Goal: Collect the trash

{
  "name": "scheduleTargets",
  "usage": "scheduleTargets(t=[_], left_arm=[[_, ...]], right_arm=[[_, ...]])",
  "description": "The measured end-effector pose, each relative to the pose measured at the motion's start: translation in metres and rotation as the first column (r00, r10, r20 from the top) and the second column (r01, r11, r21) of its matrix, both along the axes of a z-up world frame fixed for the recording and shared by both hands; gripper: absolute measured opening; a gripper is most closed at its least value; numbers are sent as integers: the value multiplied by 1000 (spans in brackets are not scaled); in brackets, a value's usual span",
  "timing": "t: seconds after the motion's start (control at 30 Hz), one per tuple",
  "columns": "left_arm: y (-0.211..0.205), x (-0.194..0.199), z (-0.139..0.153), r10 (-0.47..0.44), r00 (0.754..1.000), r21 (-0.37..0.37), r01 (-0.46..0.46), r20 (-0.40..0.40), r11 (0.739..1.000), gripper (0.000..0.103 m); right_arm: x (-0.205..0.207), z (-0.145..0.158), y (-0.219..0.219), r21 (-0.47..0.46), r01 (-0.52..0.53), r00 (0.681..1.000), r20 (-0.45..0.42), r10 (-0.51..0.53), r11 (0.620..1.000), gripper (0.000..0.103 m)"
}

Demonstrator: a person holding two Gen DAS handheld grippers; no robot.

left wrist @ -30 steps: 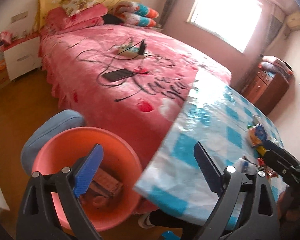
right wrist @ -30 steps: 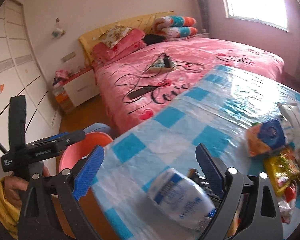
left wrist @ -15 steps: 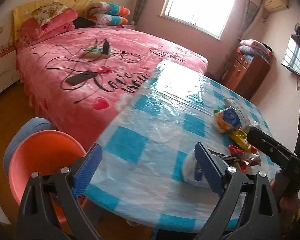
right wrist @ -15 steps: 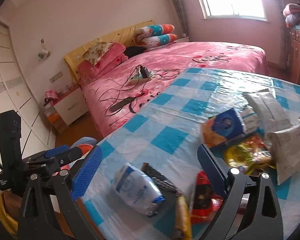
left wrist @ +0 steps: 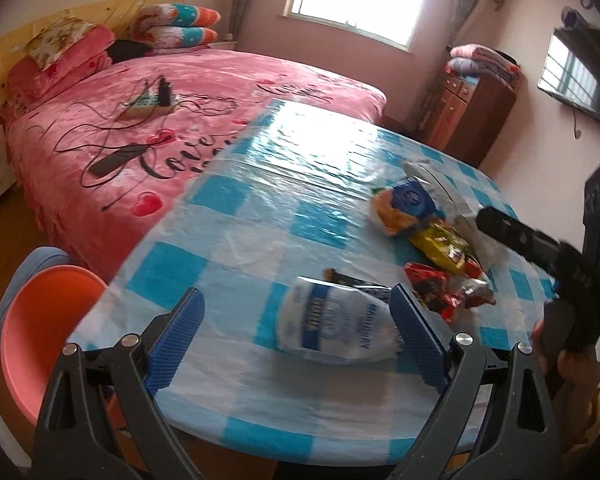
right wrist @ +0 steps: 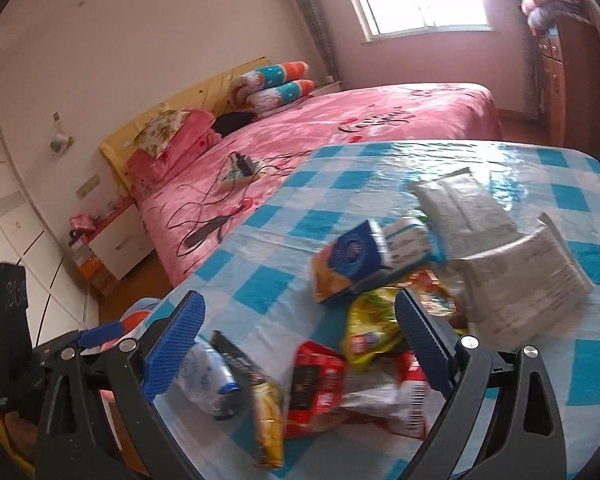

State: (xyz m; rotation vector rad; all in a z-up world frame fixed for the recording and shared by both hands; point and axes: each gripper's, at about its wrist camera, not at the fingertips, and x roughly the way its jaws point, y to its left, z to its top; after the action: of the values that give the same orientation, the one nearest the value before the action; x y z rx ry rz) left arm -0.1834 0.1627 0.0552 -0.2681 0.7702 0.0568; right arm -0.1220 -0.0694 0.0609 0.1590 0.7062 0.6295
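Both spread wide, grasping nothing: left gripper [left wrist: 296,332], right gripper [right wrist: 298,334]. White pouch [left wrist: 334,332] on tabletop [left wrist: 236,236] near front edge, by wrapper pile [right wrist: 364,320]. Best pinched across the middle, then carried to orange bin [left wrist: 40,344]. Pouch print too blurred to read; "Love" legible on bed [left wrist: 188,92].

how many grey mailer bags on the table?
2. One grey mailer bag lies flat toward the far side; the other mailer sits nearer, at the pile's right edge. More could be hidden under the wrappers.
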Motion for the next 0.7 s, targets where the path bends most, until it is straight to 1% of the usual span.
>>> scheduleTargets(t=[0.3, 0.4, 0.5, 0.6, 0.67, 0.7], left_arm=[[-41, 10, -4, -87, 996, 5, 87, -38, 996, 94], [-55, 14, -4, -125, 991, -2, 125, -46, 992, 94], [-73, 21, -4, -176, 983, 16, 177, -53, 984, 94], [-90, 33, -1, -254, 965, 41, 256, -62, 966, 94], [-100, 42, -2, -310, 946, 57, 316, -93, 947, 94], [-106, 47, -3, -327, 938, 85, 337, -112, 938, 94]], right_arm=[[20, -8, -45, 25, 93, 995, -38, -92, 995, 95], [29, -10, -64, 41, 135, 989, -59, -133, 990, 95], [36, -13, -84, 51, 180, 981, -81, -176, 982, 95], [45, -19, -104, 69, 231, 966, -137, -220, 970, 95], [51, -23, -115, 78, 252, 954, -185, -234, 965, 95], [54, -26, -120, 80, 261, 948, -208, -240, 962, 95]])
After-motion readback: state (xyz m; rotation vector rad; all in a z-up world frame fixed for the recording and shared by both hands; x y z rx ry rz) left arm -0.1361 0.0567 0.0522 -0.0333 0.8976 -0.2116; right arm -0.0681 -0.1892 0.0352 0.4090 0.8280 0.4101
